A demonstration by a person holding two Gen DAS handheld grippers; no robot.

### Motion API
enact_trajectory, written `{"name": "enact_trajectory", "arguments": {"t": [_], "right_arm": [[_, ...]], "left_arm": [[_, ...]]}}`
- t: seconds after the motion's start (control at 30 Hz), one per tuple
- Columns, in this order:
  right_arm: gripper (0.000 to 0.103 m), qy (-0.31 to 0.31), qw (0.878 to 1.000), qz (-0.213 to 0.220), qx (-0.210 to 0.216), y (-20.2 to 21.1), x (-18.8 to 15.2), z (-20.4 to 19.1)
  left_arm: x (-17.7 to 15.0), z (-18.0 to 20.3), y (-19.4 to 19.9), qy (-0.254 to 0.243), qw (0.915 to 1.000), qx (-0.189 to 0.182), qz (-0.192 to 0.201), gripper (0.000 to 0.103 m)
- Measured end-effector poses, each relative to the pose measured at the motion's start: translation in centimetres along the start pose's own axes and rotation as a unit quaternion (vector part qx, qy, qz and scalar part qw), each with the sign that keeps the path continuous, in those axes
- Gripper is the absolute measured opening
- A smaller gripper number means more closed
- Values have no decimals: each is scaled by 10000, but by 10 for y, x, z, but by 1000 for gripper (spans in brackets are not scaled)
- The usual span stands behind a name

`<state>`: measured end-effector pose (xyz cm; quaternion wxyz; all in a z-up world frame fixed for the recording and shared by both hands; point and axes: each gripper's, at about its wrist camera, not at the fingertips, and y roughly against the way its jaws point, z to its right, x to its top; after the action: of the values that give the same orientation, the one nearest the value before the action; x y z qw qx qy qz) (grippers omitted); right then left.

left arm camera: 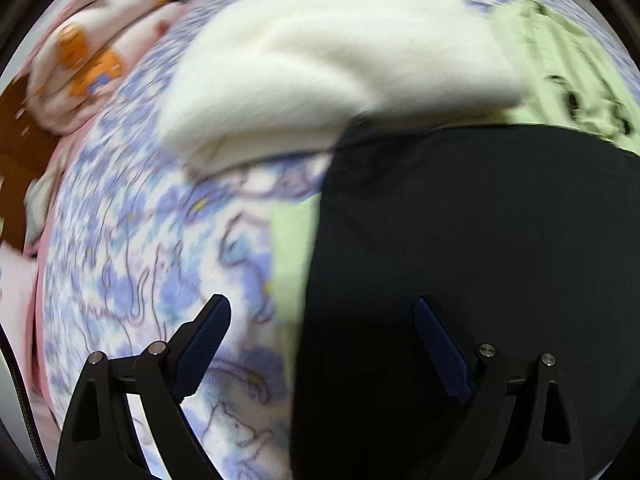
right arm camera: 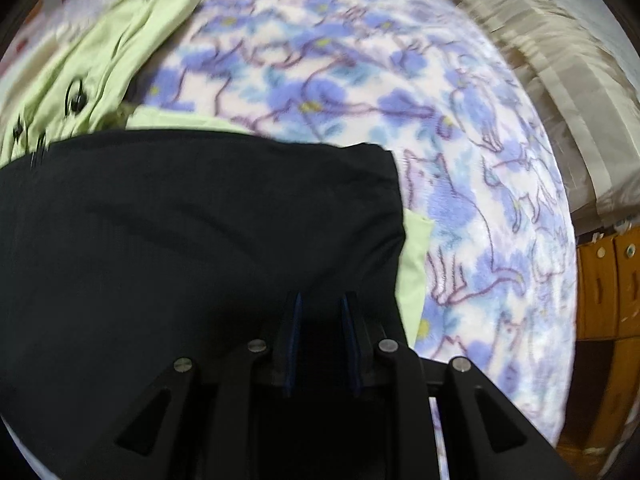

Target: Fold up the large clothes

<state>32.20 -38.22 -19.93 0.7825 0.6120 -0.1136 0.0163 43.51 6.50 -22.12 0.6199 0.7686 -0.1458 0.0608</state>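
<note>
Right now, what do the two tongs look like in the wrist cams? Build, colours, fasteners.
Both match. The left tongs have matte black angular finger arms with triangular cut-outs, round silver pivot screws, and dark blue textured pads on the inner faces. The right tongs show the same black linkage, silver screws and blue pad edges. No markings are readable; no hands or sleeves in view.

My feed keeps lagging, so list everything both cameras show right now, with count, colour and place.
black garment: one, black, on the bed under both grippers
green garment: one, light green, beneath and beyond the black one
white garment: one, folded, far side
pink bedding: one pile, pink and orange, bed edge
blanket: one, purple floral, covers bed
drawers: wooden, beside bed
left gripper: fingers wide apart, holding nothing
right gripper: fingers narrow; grip unclear
</note>
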Motion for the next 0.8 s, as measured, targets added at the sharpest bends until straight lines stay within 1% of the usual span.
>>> {"name": "enact_trajectory", "arguments": {"t": [0.07, 0.13, 0.2, 0.3, 0.33, 0.37, 0.4, 0.47, 0.5, 0.57, 0.63, 0.7, 0.8], "right_arm": [[21, 212, 9994, -197, 167, 10, 13, -9], [21, 278, 9988, -231, 343, 23, 27, -16], [21, 248, 9978, -173, 592, 38, 49, -24], [22, 162, 9957, 1, 911, 54, 83, -35], [22, 102, 9942, 92, 1066, 59, 95, -39], [22, 38, 9923, 186, 1221, 63, 108, -41], [22, -63, 9896, 315, 1400, 66, 122, -44], [24, -199, 9833, 594, 1710, 70, 145, -47], [25, -303, 9792, 739, 1864, 70, 157, -47], [29, -543, 9688, 997, 2201, 63, 181, -45], [31, -723, 9617, 1098, 2406, 51, 198, -43], [31, -827, 9561, 1089, 2591, 37, 210, -42], [31, -903, 9521, 1099, 2705, 14, 228, -43]], "left_arm": [[19, 13, 25, -231, 9995, -161, 167, 92], [41, 25, 48, -388, 9980, -324, 389, 92], [70, 43, 69, -555, 9951, -530, 616, 92], [118, 70, 84, -752, 9911, -658, 873, 92], [134, 78, 86, -789, 9897, -722, 948, 88], [150, 88, 86, -808, 9882, -813, 1014, 82], [165, 96, 85, -835, 9865, -925, 1059, 78], [189, 108, 78, -841, 9844, -1073, 1116, 66], [202, 116, 71, -857, 9834, -1123, 1138, 62], [219, 127, 54, -840, 9837, -1133, 1119, 49], [233, 138, 30, -802, 9851, -1149, 999, 43], [245, 145, 7, -761, 9865, -1123, 912, 43], [256, 150, -27, -605, 9898, -1042, 762, 43]]}}
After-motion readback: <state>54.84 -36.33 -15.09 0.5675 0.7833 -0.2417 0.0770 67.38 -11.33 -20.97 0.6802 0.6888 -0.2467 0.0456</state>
